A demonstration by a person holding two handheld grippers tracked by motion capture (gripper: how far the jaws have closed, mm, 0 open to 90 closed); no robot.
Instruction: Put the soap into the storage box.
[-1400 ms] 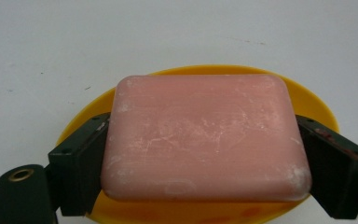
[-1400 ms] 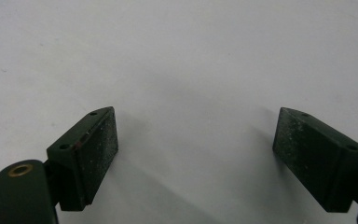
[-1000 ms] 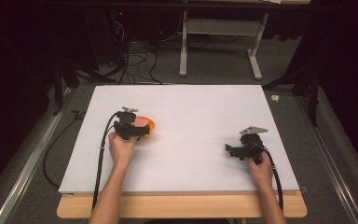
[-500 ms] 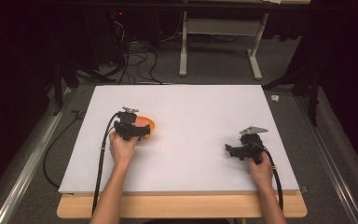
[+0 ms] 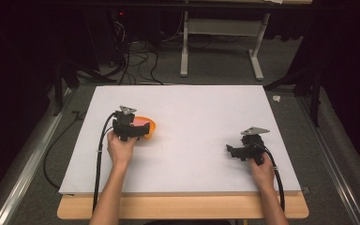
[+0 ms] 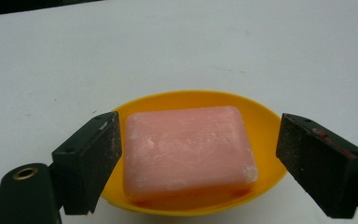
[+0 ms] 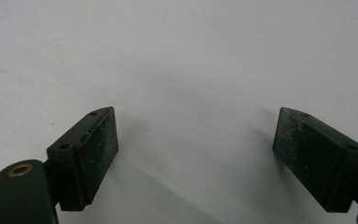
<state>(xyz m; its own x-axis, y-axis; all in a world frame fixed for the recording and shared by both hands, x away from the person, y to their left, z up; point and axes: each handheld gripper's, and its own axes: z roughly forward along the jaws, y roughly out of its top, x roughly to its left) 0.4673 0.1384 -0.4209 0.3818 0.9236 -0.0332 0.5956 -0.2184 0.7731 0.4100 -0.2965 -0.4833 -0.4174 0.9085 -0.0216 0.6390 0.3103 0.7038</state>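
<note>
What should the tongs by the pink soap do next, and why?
Probably squeeze shut on the pink soap. The left tongs are open with one jaw on each side of the bar, which lies in the orange dish. The left jaw is close beside it, the right one is apart. The right tongs are open over bare white table.

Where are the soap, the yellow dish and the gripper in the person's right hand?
soap [image 6: 189,147], left gripper view, middle of its pink top face
dish [image 6: 265,123], left gripper view, bare inner wall beside the soap
right gripper [image 5: 233,151], high view, between its open jaw tips
</note>
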